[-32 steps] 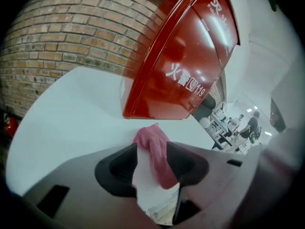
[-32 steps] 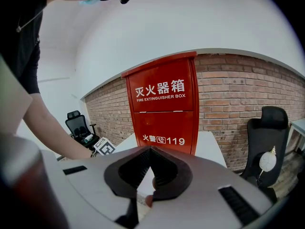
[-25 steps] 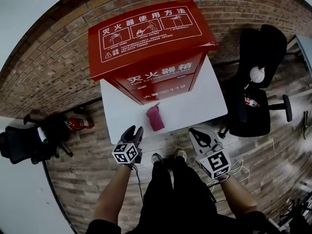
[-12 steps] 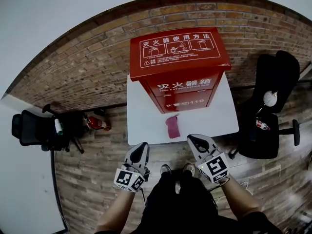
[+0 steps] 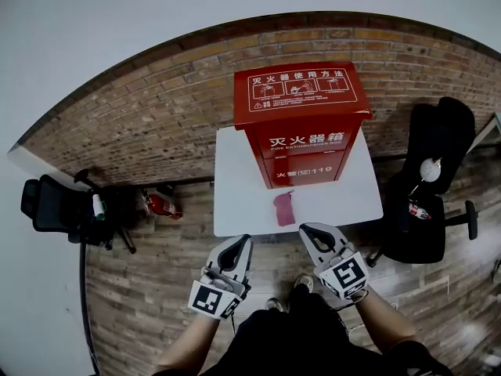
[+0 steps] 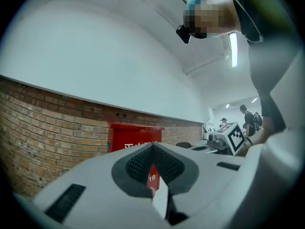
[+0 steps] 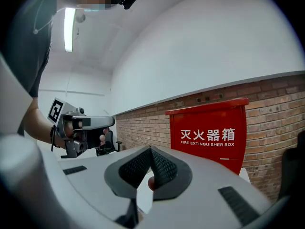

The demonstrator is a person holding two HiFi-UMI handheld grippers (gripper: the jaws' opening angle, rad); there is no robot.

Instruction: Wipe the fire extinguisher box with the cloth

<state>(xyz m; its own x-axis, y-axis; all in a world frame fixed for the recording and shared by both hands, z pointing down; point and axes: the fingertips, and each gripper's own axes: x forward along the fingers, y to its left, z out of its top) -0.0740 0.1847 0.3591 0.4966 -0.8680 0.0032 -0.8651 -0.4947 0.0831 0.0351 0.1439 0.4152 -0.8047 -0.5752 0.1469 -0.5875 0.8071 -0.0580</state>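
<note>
**Both grippers shut and empty; cloth lies ahead on the table**

- Left gripper [image 6: 152, 148]: you hold it about level. Its jaws have just been closing and now meet at the tips, with nothing between them. Only a small V-shaped gap remains behind the tips, and part of the box front shows through it.
- Right gripper [image 7: 150, 149]: you hold it beside the left one, pointing the same way. Its jaws also meet at the tips and grip nothing. A small pink patch, the cloth far ahead, shows through the gap behind the tips.
- Cloth [image 5: 284, 208]: a dark pink piece lying on the table, ahead of both pairs of jaws. It sits between the lines your two grippers point along, nearer the right jaws. Neither gripper touches it.
- Box [image 5: 301, 124]: a red fire extinguisher box with white lettering. It stands upright on the table, straight ahead of your jaws, just beyond the cloth.
- Table [image 5: 235, 202]: white. Its near edge lies just ahead of your jaw tips in the head view. The box stands at the far side, against the brick wall [image 5: 156, 116].
- Extinguisher [image 5: 160, 204]: small and red, lying on the floor to the left of the left jaws, clear of the table.
- Chairs: one black chair [image 5: 427, 178] stands to the right of the right jaws. Another [image 5: 55, 206] stands far to the left of the left jaws.
</note>
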